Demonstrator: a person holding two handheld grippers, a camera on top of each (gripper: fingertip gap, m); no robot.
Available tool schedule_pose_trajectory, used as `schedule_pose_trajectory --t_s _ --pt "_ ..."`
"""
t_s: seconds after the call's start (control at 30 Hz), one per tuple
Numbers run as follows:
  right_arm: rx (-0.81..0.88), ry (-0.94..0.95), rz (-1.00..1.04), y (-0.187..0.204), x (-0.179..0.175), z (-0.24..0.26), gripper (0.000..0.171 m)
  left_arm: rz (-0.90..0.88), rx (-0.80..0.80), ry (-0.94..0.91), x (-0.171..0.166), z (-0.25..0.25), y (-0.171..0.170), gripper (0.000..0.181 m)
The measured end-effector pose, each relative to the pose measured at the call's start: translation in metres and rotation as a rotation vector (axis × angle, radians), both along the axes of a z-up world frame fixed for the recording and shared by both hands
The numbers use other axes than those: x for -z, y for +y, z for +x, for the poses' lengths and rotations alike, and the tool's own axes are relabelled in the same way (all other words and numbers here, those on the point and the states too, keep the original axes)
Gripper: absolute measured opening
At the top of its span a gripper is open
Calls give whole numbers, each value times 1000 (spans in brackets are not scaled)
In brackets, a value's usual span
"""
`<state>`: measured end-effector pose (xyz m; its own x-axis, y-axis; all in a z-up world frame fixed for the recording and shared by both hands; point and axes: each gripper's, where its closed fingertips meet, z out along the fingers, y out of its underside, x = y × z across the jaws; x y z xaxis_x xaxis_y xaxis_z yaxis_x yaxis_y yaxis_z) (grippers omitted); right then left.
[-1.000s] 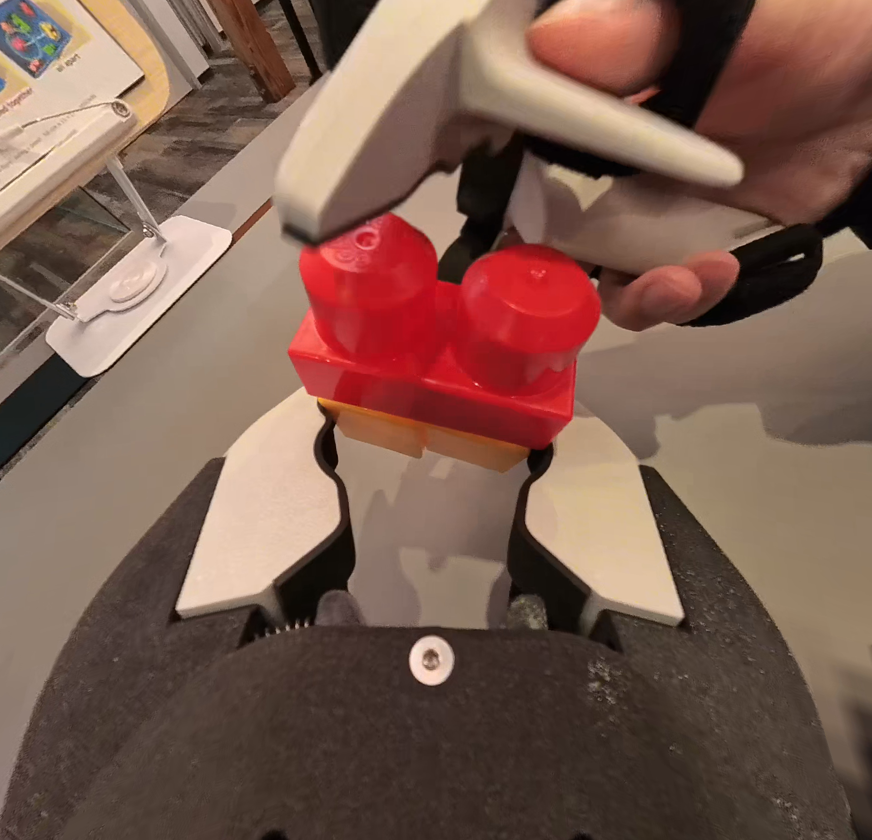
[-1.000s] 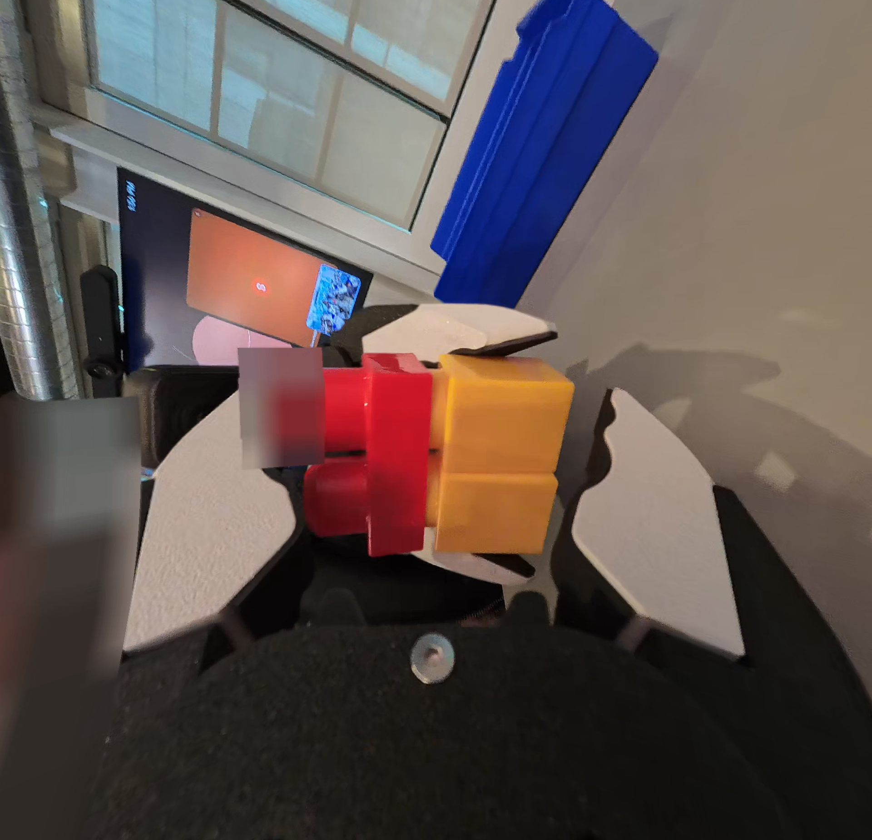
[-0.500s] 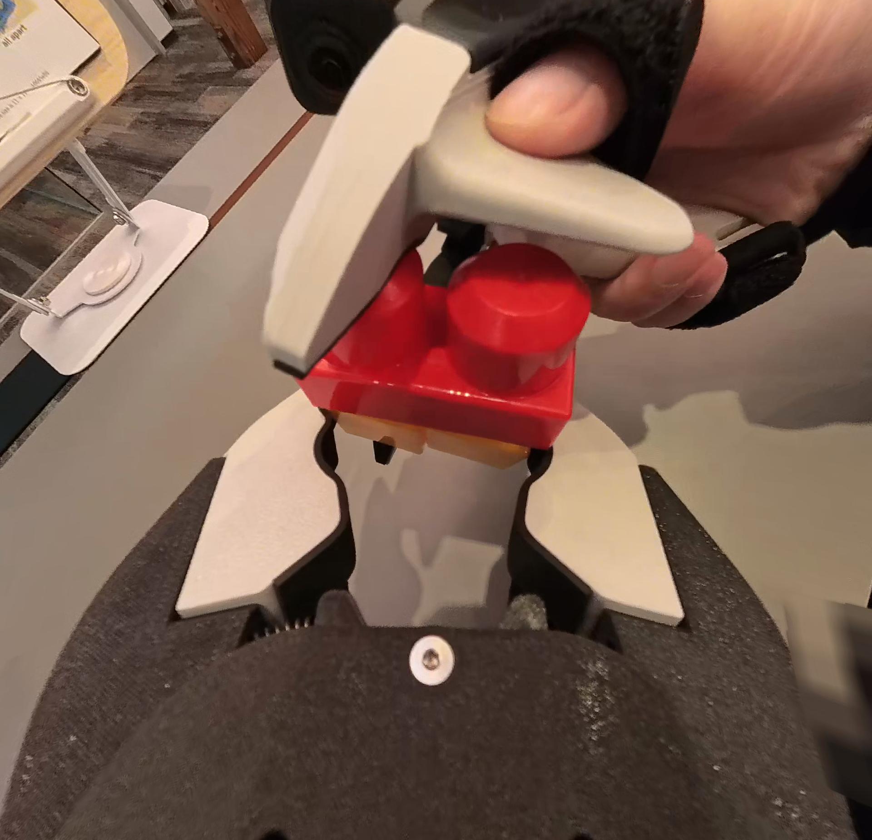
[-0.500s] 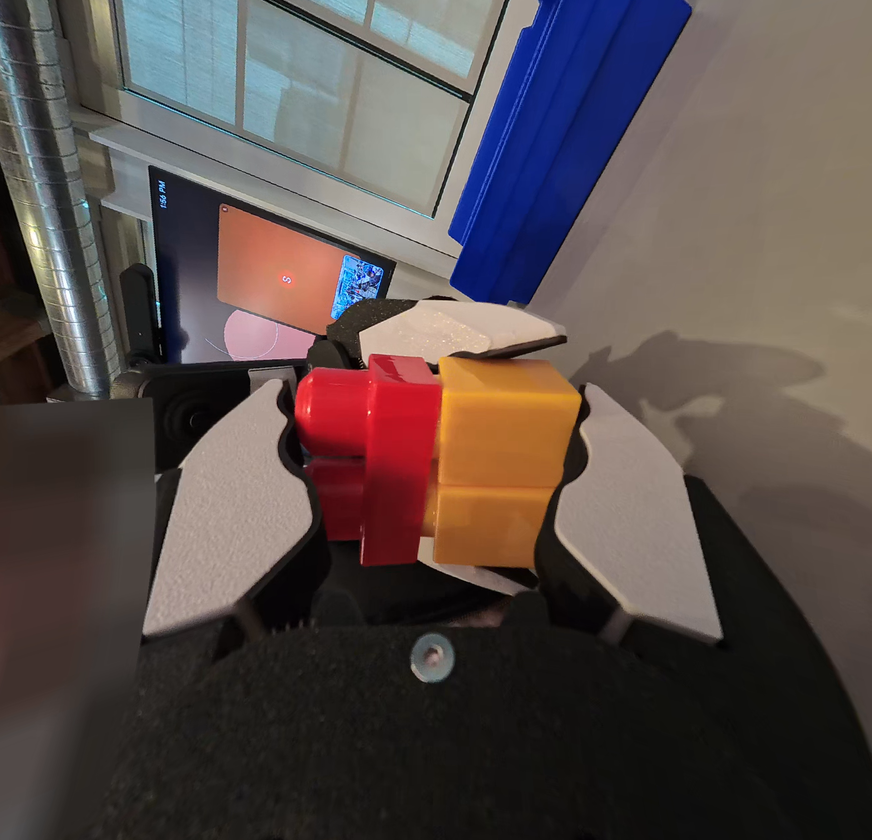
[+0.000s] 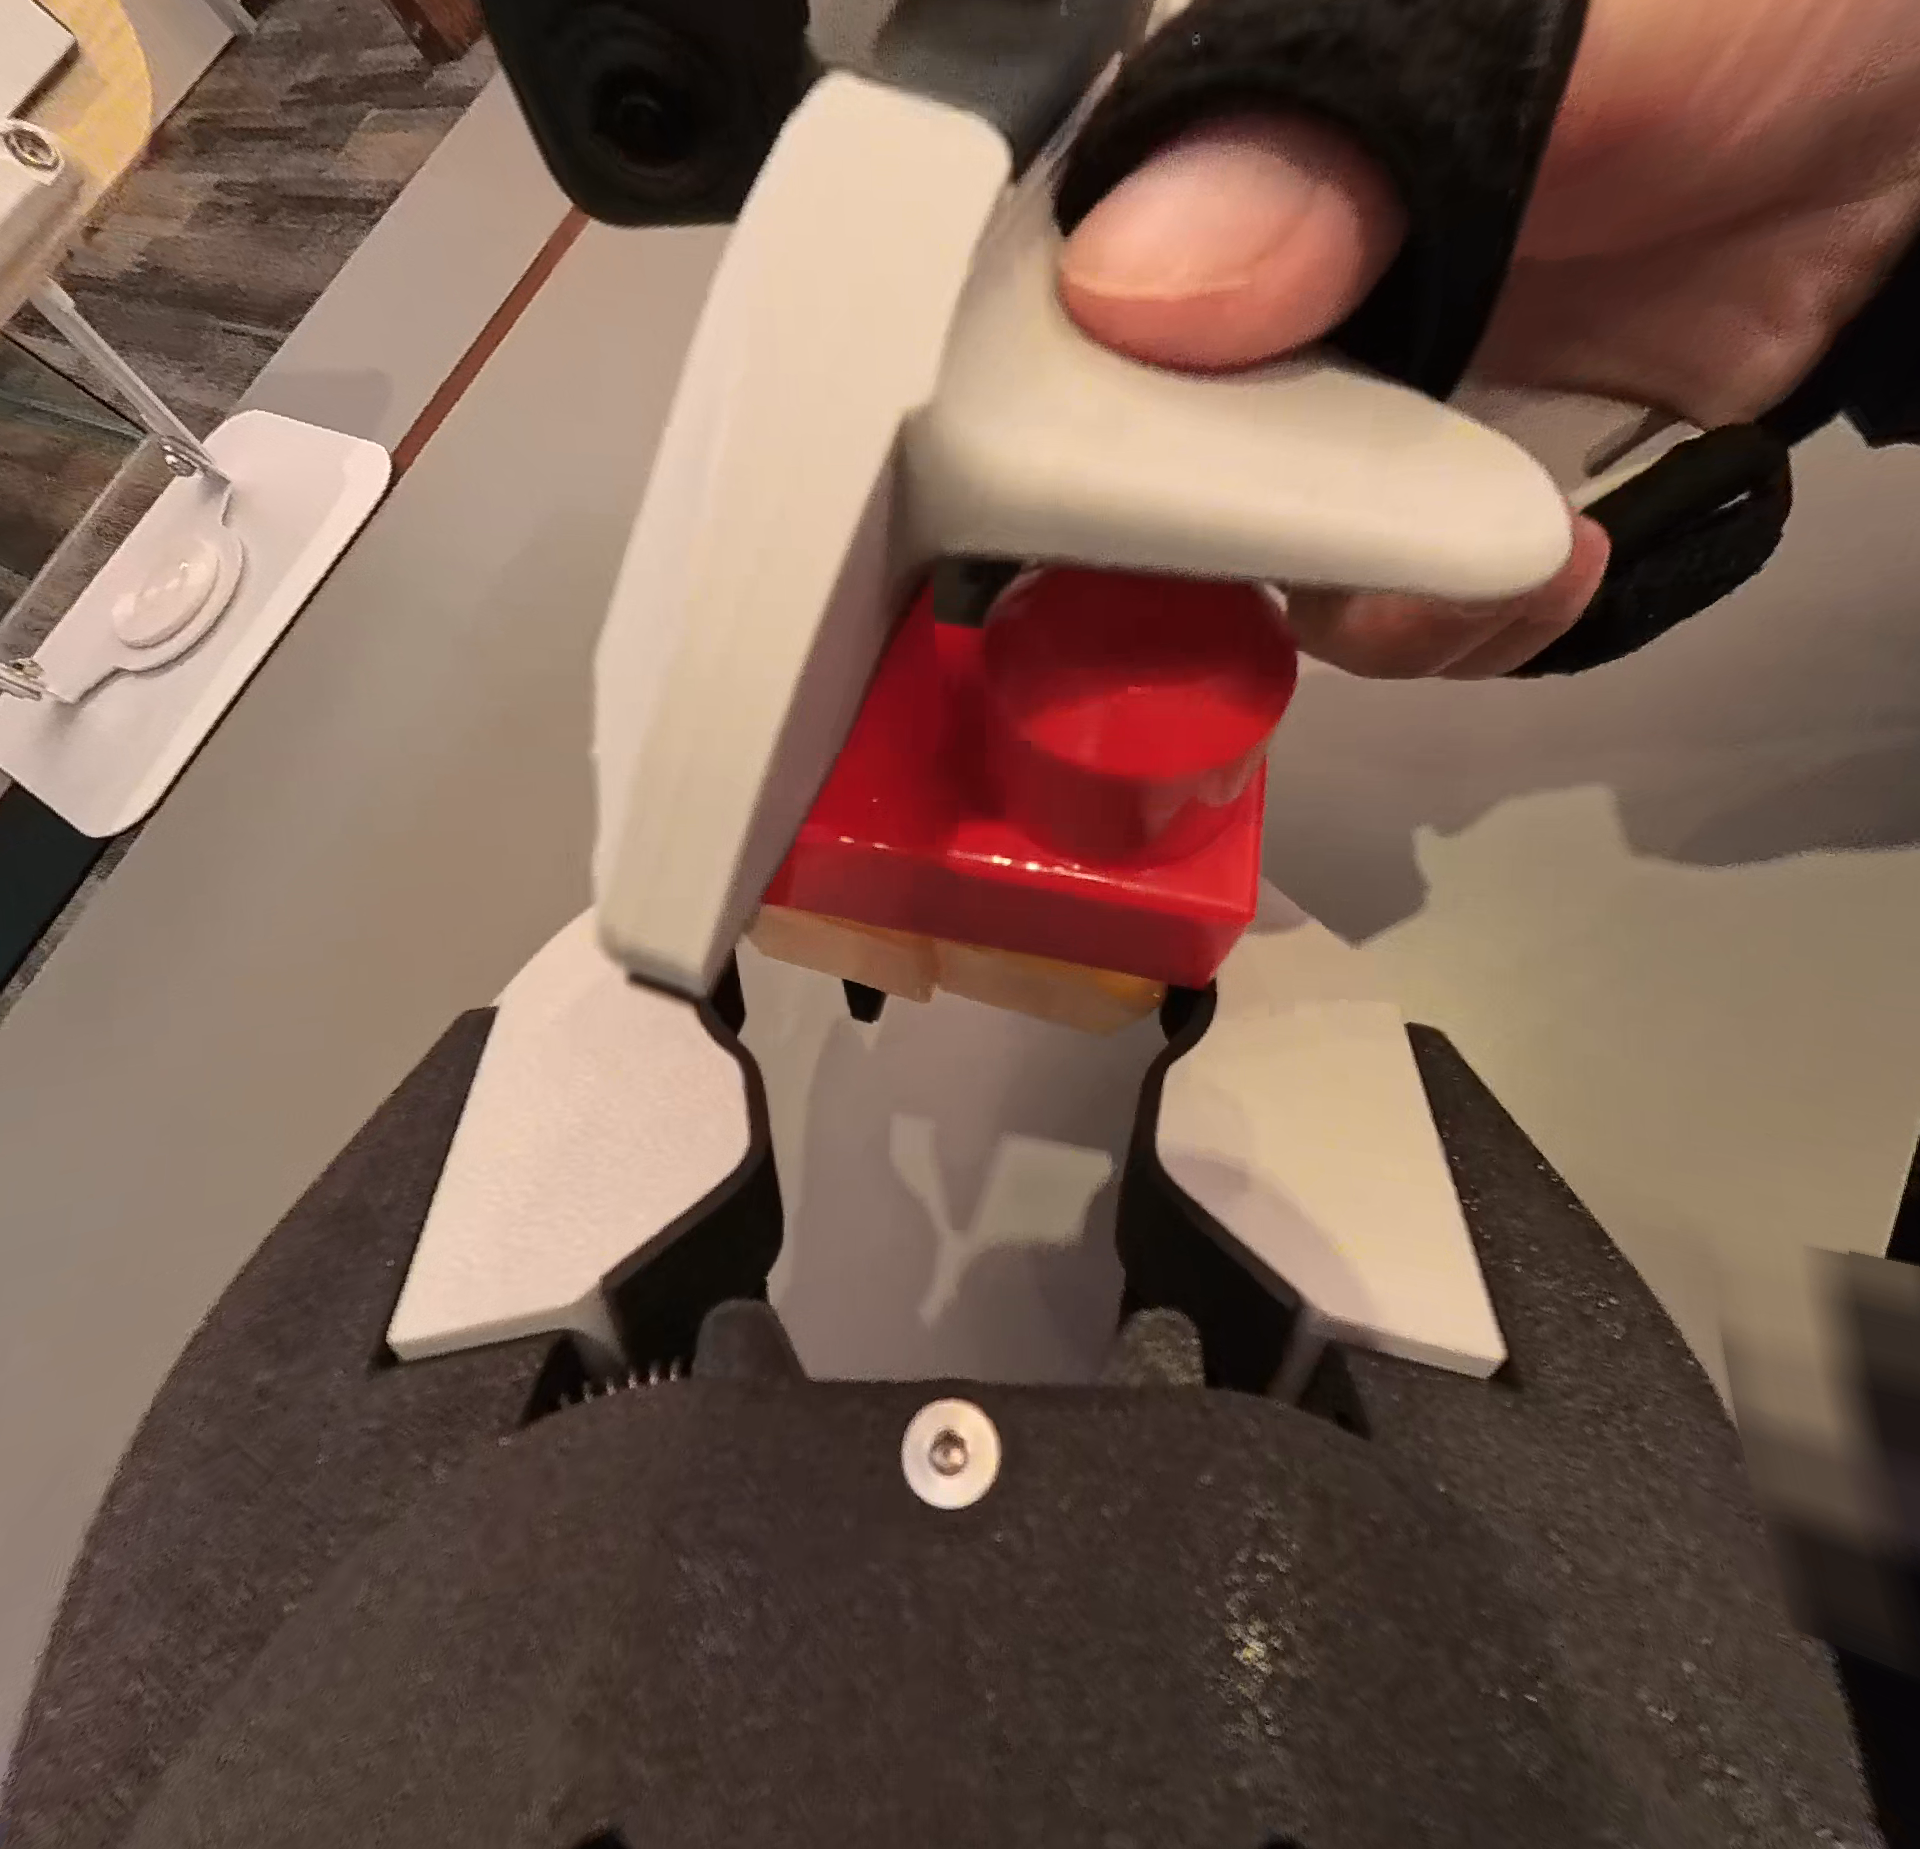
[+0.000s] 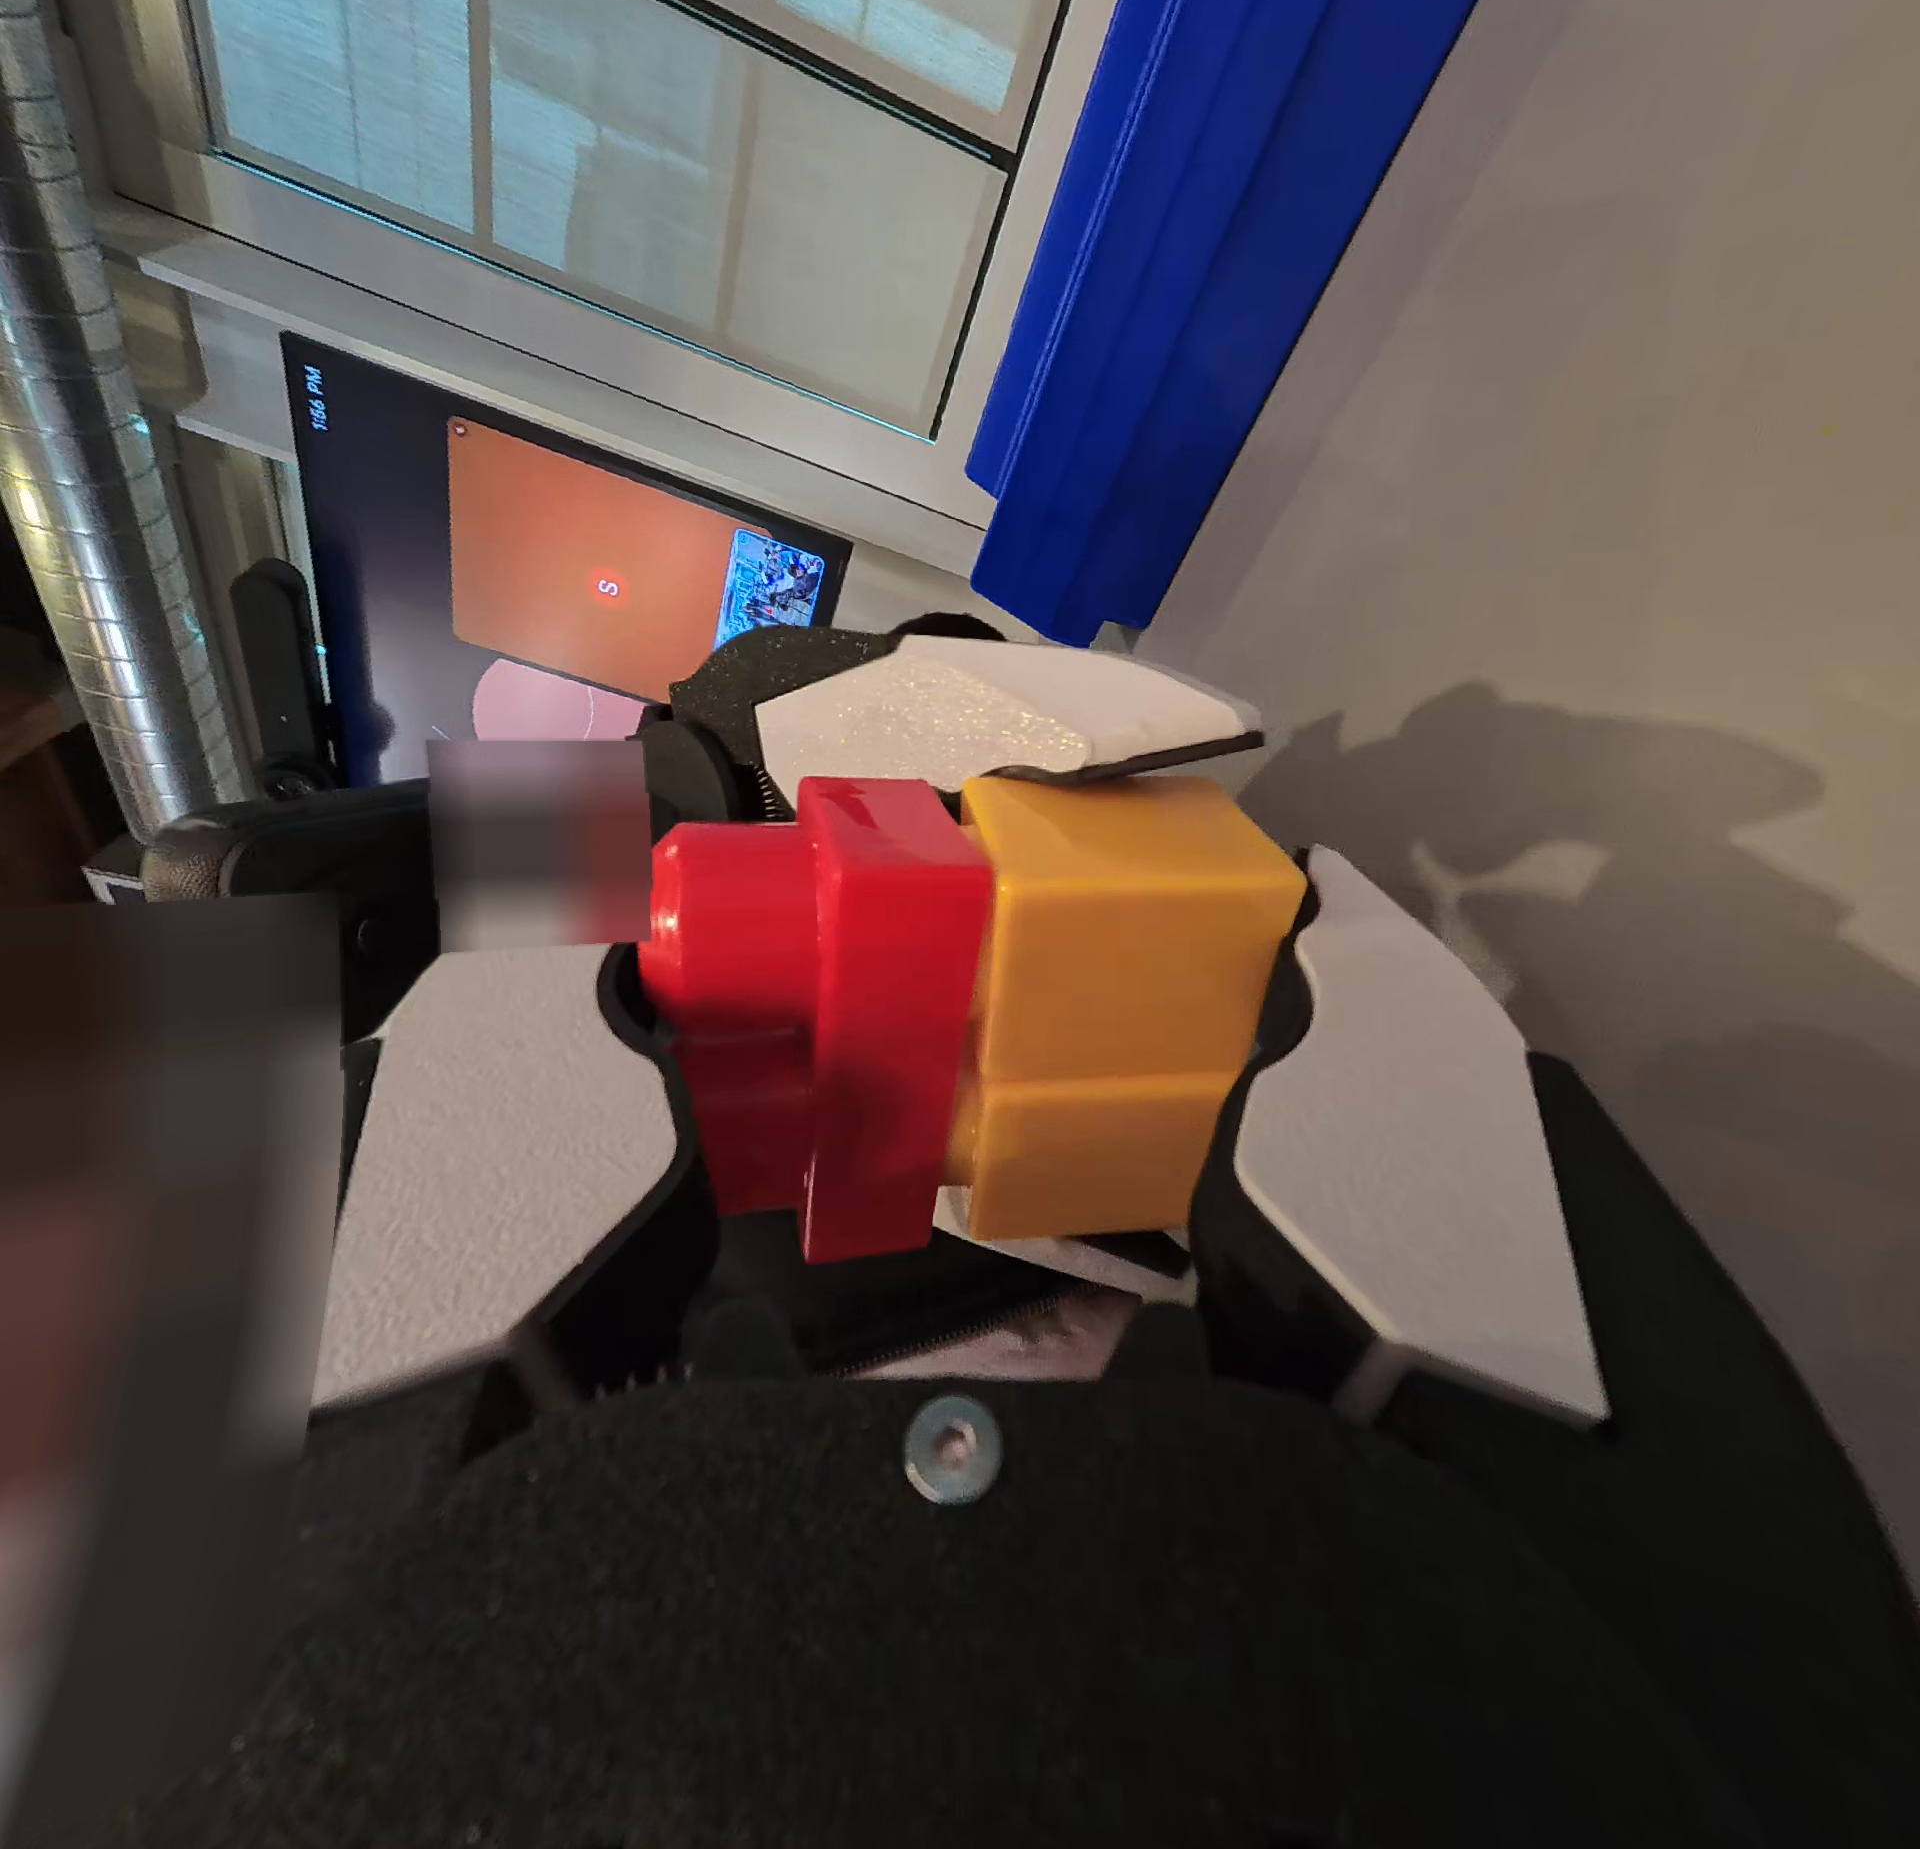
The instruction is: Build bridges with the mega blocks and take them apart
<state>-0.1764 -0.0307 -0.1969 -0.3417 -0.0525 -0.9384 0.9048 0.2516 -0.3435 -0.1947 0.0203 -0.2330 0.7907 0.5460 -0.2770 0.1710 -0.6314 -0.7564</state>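
A plain grey worktop carries a white stand base at its left edge, with patterned carpet beyond. The right wrist view shows a window, a lit screen, a silver duct and a blue bin. Above the worktop, the left gripper has its jaws clamped on the orange block. The right gripper squeezes the joined pair end to end, one jaw on the red block.

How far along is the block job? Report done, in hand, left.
Done: no bridge shows; only the red block sits pressed onto the orange block. In hand: left gripper clamps the orange block; right gripper pinches the pair, red studs to orange base. Left: pull them apart.
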Motion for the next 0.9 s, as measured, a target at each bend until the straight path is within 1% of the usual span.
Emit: schedule_pose_trajectory --t_s 0.3,0.47,0.63,0.73,0.8,0.9 --pt "5 11 -20 0 -2 -3 110 -37 -23 29 -2 -5 0 80" --pt "10 -17 -51 3 -3 -3 110 -26 -12 35 -3 -5 3 81" --pt "-8 -83 -150 9 -16 -1 110 7 37 93 -5 -4 7 83" --pt "-3 -109 -180 12 -23 -1 110 91 47 94 -8 -1 7 81" --pt "-1 -130 -185 12 -25 -1 110 130 50 89 -9 0 8 81" --pt "1 -108 -158 10 -22 -1 110 127 43 93 -8 -2 8 81"
